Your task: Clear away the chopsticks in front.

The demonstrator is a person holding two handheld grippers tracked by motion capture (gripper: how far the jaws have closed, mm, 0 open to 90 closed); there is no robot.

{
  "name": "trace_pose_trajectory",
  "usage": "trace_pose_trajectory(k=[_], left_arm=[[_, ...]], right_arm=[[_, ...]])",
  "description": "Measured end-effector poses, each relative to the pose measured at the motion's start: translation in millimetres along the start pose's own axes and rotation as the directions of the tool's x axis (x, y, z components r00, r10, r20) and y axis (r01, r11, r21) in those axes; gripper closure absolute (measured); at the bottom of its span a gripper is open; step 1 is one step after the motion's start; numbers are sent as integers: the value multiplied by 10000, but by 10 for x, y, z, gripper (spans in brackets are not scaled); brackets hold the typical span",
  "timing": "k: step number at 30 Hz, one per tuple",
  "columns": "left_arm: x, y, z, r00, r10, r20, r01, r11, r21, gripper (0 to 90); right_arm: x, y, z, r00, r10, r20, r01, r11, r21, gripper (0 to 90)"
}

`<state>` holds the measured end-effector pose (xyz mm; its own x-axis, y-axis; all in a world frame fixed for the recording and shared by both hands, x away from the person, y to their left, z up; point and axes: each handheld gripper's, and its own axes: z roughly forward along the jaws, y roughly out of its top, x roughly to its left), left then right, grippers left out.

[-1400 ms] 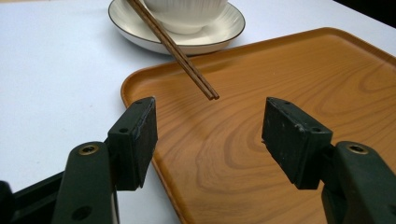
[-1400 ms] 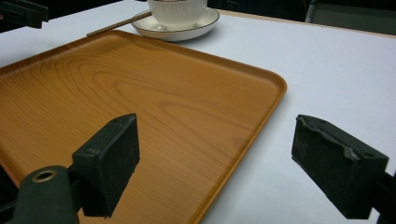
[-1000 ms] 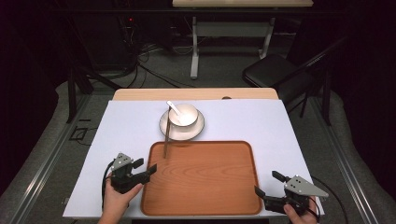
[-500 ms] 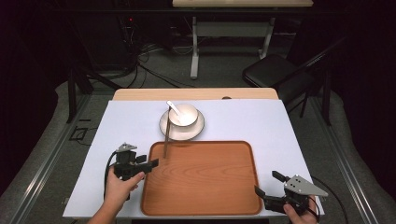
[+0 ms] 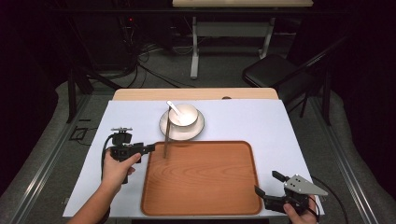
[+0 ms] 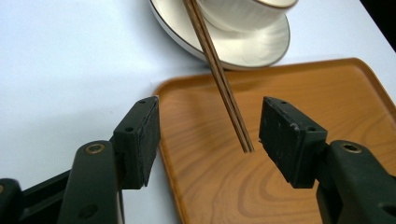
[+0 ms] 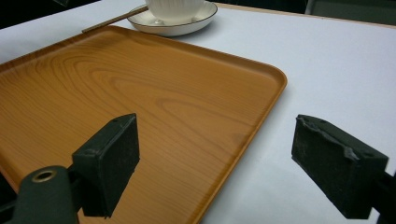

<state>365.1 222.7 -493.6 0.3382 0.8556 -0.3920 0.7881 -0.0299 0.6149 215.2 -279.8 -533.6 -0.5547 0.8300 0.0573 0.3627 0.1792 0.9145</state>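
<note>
**Chopsticks between open left jaws, untouched**

Left gripper (image 5: 148,148) at the tray's far left corner, jaws level and spread wide, pointing toward the tray's far edge. Jaws lately eased slightly inward, with the chopsticks between them but not gripped. Seen along the left gripper view: chopsticks (image 6: 224,88) coming down from the saucer's rim, lower tips resting on the tray (image 6: 299,79) just inside its left rim. Tips nearer the right-hand pad, a sliver of gap there; well apart from the left-hand pad, which hangs over the white table cover beyond the tray's rim. No pad pressing the sticks.

From the high view: chopsticks (image 5: 166,140) leaning from the saucer (image 5: 200,128) down onto the tray's far left corner. Saucer on the table just beyond the tray's far edge, a white bowl (image 5: 184,115) on it, a spoon (image 5: 173,107) in the bowl.

Right gripper (image 5: 272,185) at the tray's near right corner, jaws wide, empty. In the right gripper view, left-hand pad over the wood, right-hand pad over the table cover (image 7: 336,60), tray rim between them. Well apart from the chopsticks.
</note>
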Motion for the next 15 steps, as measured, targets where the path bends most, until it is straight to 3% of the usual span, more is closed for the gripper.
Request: trace_pose_trajectory(k=[6,15], left_arm=[[48,161,9,9996,-253,-129,254,9996,125,386],[104,421,69,9942,-1076,-38,1077,9937,316,390]], right_arm=[[-2,0,2,10000,16,-14,-16,10000,4,148],[0,-1,-1,10000,-9,2,9,10000,-11,148]])
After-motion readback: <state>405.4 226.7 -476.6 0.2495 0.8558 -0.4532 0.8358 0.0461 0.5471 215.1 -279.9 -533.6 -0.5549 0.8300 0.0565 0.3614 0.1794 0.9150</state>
